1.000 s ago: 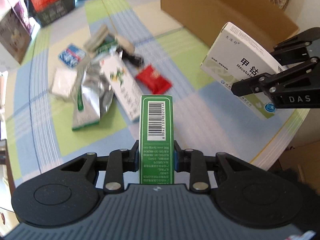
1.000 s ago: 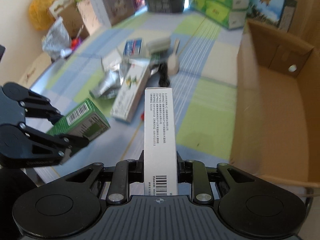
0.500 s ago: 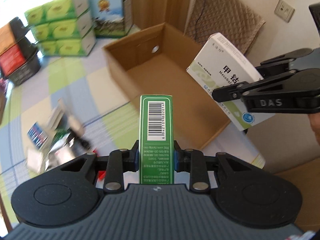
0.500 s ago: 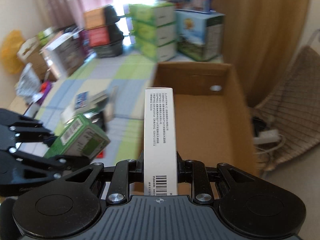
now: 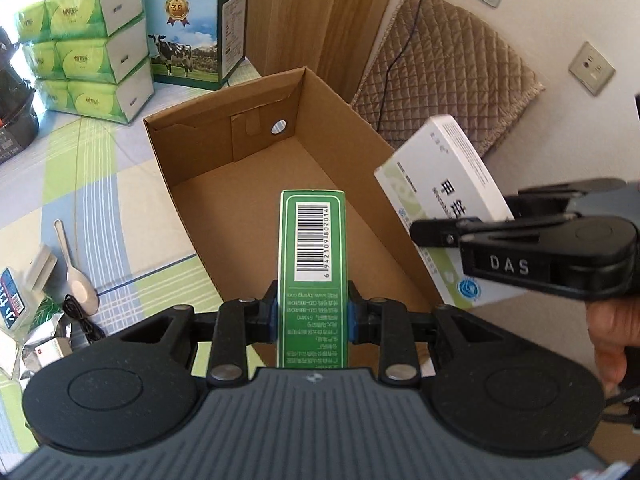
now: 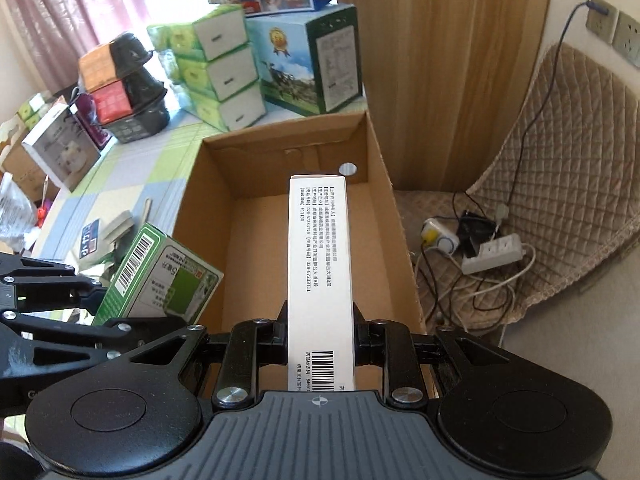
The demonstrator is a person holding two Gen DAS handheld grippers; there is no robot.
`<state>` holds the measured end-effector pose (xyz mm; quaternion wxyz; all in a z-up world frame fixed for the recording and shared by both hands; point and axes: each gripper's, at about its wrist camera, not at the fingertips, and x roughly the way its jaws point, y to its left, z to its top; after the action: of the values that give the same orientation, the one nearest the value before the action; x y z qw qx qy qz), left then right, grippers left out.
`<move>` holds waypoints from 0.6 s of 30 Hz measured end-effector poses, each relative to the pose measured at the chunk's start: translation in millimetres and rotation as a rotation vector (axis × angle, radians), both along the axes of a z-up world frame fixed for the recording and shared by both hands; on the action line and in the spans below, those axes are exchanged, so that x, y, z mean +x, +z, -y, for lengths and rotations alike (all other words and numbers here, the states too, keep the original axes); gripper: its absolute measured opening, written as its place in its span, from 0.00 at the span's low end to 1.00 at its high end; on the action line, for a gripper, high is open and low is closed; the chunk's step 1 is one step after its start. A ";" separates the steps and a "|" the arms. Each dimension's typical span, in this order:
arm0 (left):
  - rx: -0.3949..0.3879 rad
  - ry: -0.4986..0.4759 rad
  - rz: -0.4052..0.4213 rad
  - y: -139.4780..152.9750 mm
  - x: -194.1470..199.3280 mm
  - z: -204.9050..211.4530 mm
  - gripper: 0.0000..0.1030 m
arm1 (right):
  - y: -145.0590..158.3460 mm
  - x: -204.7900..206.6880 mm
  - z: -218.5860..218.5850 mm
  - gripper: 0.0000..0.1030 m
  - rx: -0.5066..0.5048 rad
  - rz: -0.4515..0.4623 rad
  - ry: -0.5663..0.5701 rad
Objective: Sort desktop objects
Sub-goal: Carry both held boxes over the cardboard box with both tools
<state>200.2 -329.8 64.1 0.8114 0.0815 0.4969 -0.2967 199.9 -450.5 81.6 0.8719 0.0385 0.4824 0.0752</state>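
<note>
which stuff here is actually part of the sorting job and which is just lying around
Part of the job:
green box clamped in the left gripper
white box clamped in the right gripper
open cardboard box, nothing visible inside
spoon and small packets on the table

Just lying about:
tissue packs
milk carton box
power strip on the chair

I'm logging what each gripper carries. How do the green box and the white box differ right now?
The green box is green with white print; the white box is white with black print. The green box sits in the left gripper, the white box in the right gripper. The white box looks longer and flatter. Both are clamped by their narrow sides, show barcodes, and hang over the empty cardboard box.
</note>
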 end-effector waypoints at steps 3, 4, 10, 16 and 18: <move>-0.005 0.020 -0.009 -7.1 6.7 1.7 0.24 | -8.5 5.9 2.5 0.21 0.009 -0.008 -0.006; -0.012 0.026 -0.013 -8.8 8.7 1.5 0.24 | -10.2 6.7 2.7 0.21 0.008 -0.010 -0.008; -0.034 0.045 -0.007 -14.7 16.0 -0.8 0.25 | -20.1 11.3 1.0 0.21 0.009 -0.023 -0.010; -0.021 0.036 0.020 -13.5 12.6 -8.4 0.24 | -28.4 11.1 -1.1 0.21 0.013 -0.030 -0.011; -0.014 0.032 0.022 -13.5 10.7 -11.5 0.25 | -30.4 10.4 -1.8 0.21 0.013 -0.033 -0.011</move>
<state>210.9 -318.3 50.6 0.8220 0.0712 0.4870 -0.2863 210.2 -448.7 51.2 0.8640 0.0480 0.4960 0.0726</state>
